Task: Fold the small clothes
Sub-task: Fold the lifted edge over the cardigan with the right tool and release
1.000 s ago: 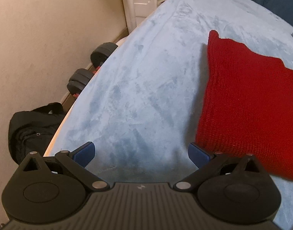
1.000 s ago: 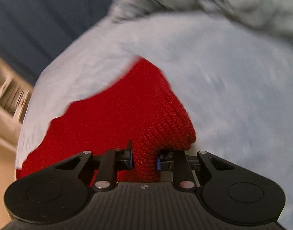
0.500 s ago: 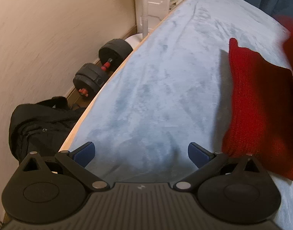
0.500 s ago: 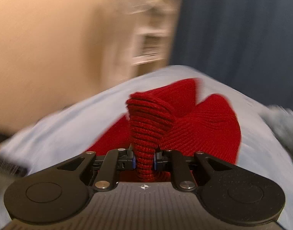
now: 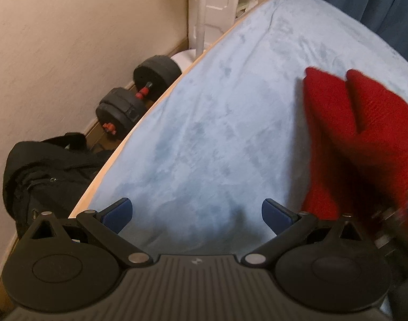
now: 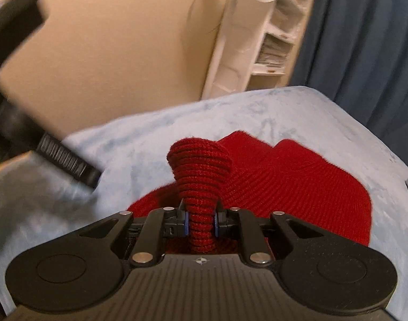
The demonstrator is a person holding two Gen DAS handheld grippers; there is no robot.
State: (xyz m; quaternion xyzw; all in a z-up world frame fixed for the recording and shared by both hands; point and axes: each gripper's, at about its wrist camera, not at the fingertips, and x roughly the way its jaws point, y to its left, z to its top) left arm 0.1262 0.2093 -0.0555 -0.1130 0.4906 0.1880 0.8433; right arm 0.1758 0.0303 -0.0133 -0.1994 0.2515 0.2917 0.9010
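The red knit garment (image 5: 364, 133) is cut off at the left-wrist view's right edge and blurred. In the right-wrist view, the left hand-held gripper (image 6: 70, 165) is a dark blur.

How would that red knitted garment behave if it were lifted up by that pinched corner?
Probably floppy: the red knitted garment bunches into a narrow wad between the right hand-held gripper pads. Likely light, since the rest lies loosely on the pale blue plush blanket. The ribbed knit seems unlikely to slip.
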